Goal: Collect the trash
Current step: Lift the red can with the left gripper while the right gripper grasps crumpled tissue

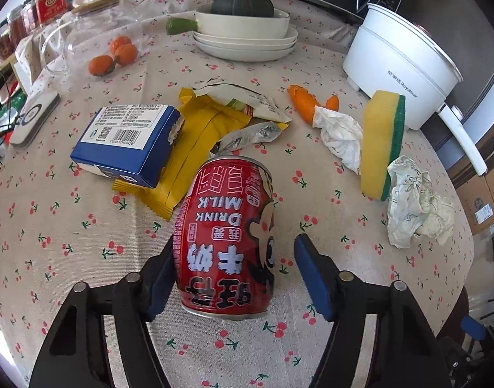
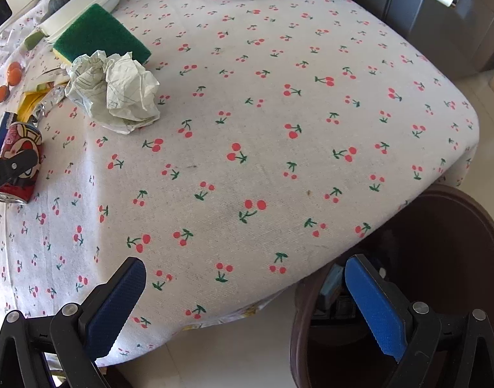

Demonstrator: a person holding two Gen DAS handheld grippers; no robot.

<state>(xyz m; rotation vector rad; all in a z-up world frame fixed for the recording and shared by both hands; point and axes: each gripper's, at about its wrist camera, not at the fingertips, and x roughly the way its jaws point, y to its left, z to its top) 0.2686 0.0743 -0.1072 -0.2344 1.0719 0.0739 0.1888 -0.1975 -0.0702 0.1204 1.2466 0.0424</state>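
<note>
A red milk-drink can (image 1: 225, 232) lies on its side on the cherry-print tablecloth between the fingers of my left gripper (image 1: 235, 258). The jaws stand open: the left pad touches the can, the right pad is apart from it. The can also shows at the left edge of the right wrist view (image 2: 18, 161). Beyond it lie a blue box (image 1: 127, 142), yellow wrappers (image 1: 198, 148), orange peel (image 1: 303, 102), a white tissue (image 1: 340, 135) and crumpled paper (image 1: 418, 207) (image 2: 117, 87). My right gripper (image 2: 247, 294) is open and empty over the table's near edge, beside a brown trash bin (image 2: 441, 258).
A yellow-green sponge (image 1: 381, 144) (image 2: 101, 32) stands beside the crumpled paper. A white electric pot (image 1: 402, 68), stacked plates with a squash (image 1: 243, 29), oranges (image 1: 117, 55), a glass jar (image 1: 94, 29) and a remote (image 1: 33, 118) sit farther back.
</note>
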